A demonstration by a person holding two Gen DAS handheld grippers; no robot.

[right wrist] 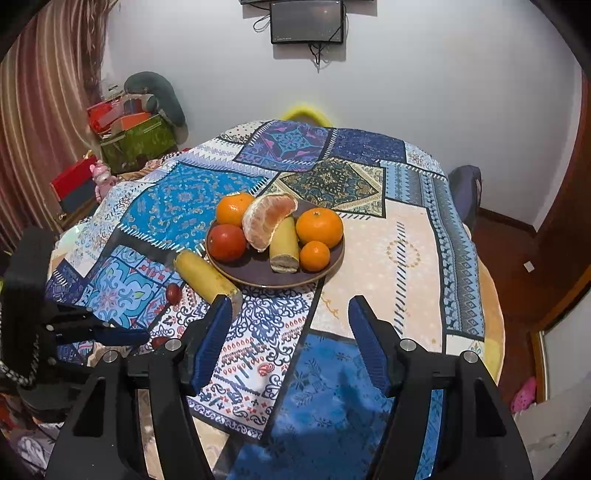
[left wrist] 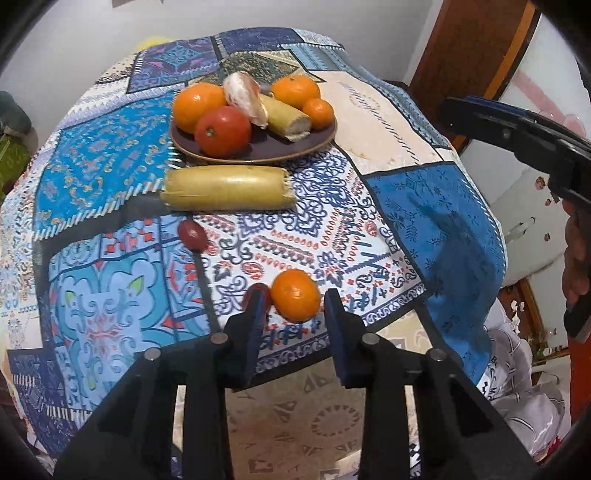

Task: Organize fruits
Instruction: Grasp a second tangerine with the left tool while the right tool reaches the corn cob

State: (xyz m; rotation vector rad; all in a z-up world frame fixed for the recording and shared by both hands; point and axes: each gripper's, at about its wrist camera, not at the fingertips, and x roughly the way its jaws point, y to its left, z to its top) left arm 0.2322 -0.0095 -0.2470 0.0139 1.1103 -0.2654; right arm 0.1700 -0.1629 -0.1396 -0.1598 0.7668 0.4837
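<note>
My left gripper point(left wrist: 295, 314) hovered spread; a loose orange point(left wrist: 294, 294) lay between its fingertips, toward twelve o'clock, on the table point(left wrist: 369, 236).

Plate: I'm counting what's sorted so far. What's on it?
On the plate: three oranges, a tomato, a peeled segment and a banana piece. Anything behind them is hidden.

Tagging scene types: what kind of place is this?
Probably a home living or dining room: a round table under a patchwork tablecloth, a plate of fruit, curtains, a wall-mounted screen, and stacked household boxes.
</note>
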